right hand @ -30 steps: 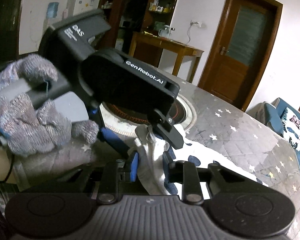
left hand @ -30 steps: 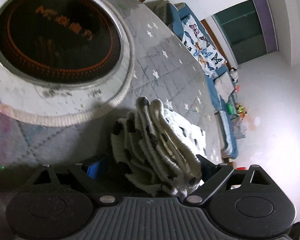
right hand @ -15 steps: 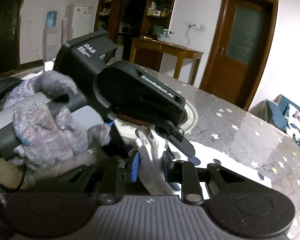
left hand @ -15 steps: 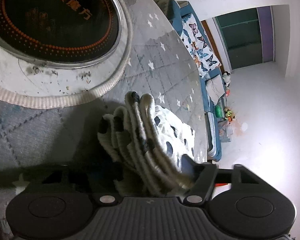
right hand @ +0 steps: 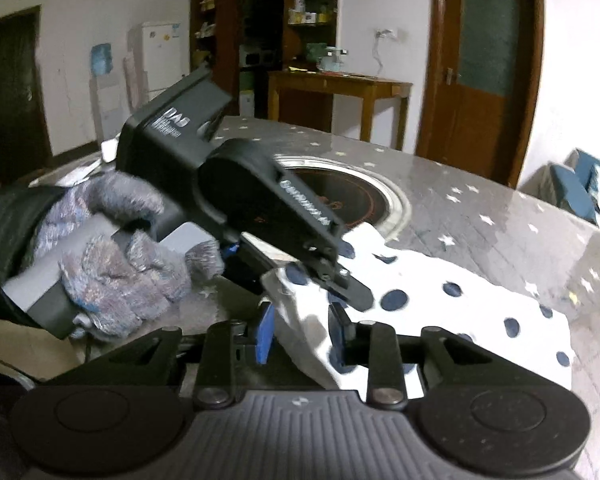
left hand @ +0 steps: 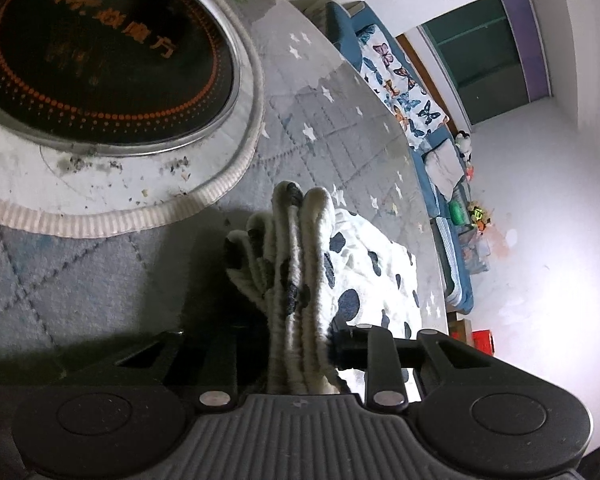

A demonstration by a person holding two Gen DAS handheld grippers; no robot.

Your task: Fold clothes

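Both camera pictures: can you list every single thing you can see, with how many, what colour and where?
Spotted cloth: one, white with dark blue dots, on the table, one end bunched between both grippers.
Round cooktop: one, black with orange dots, sunk in the table middle.
Table: one, grey with white stars.
Sofa: one, blue, butterfly cover, beside the table.
Door: one, brown, back wall.
Wooden side table: one, brown, by the shelves.
Fridge: one, white, far left.
Left gripper: one, black, shut on the cloth's folded edge.
Right gripper: one, black with a blue pad, around the cloth.
Gloved hand: one, grey knit, holding the left gripper.
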